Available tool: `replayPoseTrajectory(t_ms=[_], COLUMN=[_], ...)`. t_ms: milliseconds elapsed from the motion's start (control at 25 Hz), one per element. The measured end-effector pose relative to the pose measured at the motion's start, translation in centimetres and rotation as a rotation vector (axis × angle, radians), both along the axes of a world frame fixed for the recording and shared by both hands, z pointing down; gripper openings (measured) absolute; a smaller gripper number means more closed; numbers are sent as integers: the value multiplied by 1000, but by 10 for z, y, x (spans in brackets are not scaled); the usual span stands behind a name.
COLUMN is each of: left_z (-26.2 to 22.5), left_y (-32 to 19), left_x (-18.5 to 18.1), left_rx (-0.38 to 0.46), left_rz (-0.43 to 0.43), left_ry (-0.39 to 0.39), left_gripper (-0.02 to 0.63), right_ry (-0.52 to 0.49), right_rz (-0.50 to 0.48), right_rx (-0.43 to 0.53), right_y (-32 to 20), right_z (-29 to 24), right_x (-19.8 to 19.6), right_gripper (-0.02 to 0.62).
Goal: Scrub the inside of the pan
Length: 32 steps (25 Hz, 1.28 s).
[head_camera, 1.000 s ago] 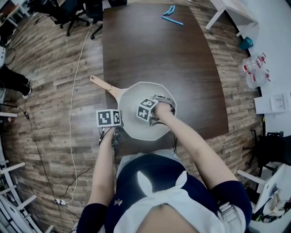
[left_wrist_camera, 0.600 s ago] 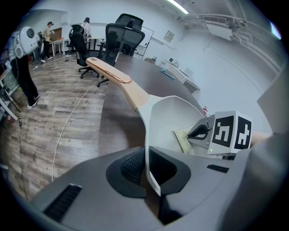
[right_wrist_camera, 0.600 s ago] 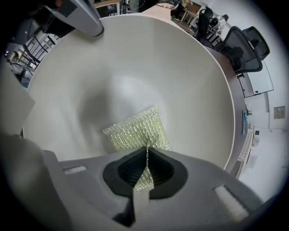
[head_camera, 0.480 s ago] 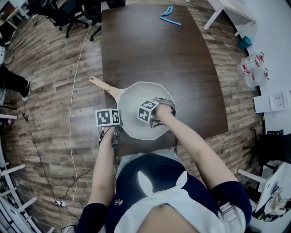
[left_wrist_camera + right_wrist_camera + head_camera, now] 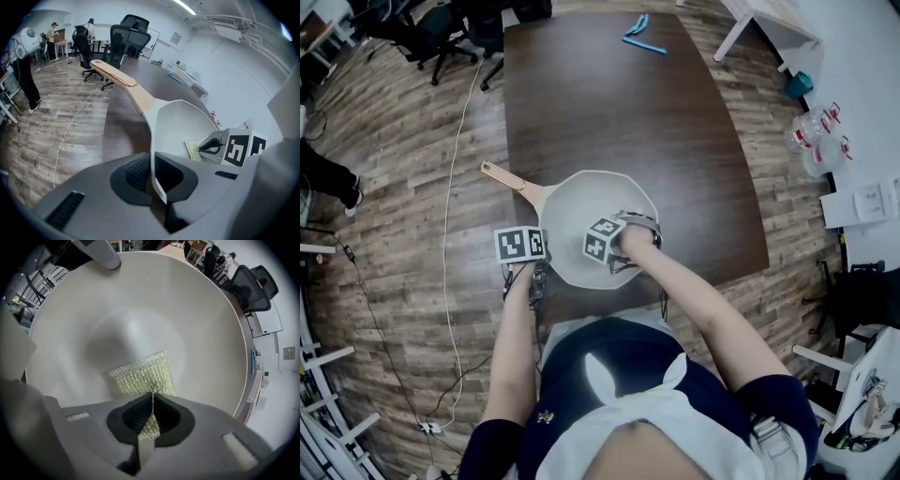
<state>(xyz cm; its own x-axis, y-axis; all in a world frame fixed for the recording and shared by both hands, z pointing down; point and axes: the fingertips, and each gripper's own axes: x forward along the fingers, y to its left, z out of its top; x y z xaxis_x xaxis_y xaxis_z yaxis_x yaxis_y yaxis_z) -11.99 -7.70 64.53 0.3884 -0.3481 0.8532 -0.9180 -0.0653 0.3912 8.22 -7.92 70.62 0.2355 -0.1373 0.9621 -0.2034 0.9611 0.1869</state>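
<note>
No lettering can be read; the left cube [image 5: 522, 245] and right cube [image 5: 602, 240] bear only square markers

Your right hand-held gripper [image 5: 153, 399] has slid its scouring pad [image 5: 143, 376] a little across the pan [image 5: 581, 202], toward the rim nearest you.

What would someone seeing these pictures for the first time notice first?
The white pan with a tan handle sits at the near edge of the dark brown table. The right gripper pinches a yellow-green mesh scrubbing pad against the pan's inside, while the left gripper clamps its near rim.
</note>
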Motion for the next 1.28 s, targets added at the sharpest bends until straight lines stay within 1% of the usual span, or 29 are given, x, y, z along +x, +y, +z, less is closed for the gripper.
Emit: replayPoseTrajectory(t_ms=[200, 360, 560, 1000, 1160, 1280], left_z=[-1, 0, 1, 1, 1, 0], left_y=[0, 0, 1, 0, 0, -2], left_x=[1, 0, 3, 2, 1, 2], left_rx=[3, 2, 4, 6, 6, 8], left_rz=[2, 3, 6, 14, 17, 18], left_ry=[-2, -2, -2, 3, 0, 0], left_gripper=[17, 17, 17, 17, 17, 17], right_ry=[3, -17, -36, -56, -103, -165], right_rz=[12, 36, 52, 45, 87, 109], right_rx=[-16, -23, -55, -108, -135, -151], right_y=[10, 16, 30, 53, 61, 65], right_z=[-1, -1, -1, -3, -5, -7], right_x=[3, 3, 4, -6, -12, -20], right_gripper=[8, 8, 9, 8, 8, 8])
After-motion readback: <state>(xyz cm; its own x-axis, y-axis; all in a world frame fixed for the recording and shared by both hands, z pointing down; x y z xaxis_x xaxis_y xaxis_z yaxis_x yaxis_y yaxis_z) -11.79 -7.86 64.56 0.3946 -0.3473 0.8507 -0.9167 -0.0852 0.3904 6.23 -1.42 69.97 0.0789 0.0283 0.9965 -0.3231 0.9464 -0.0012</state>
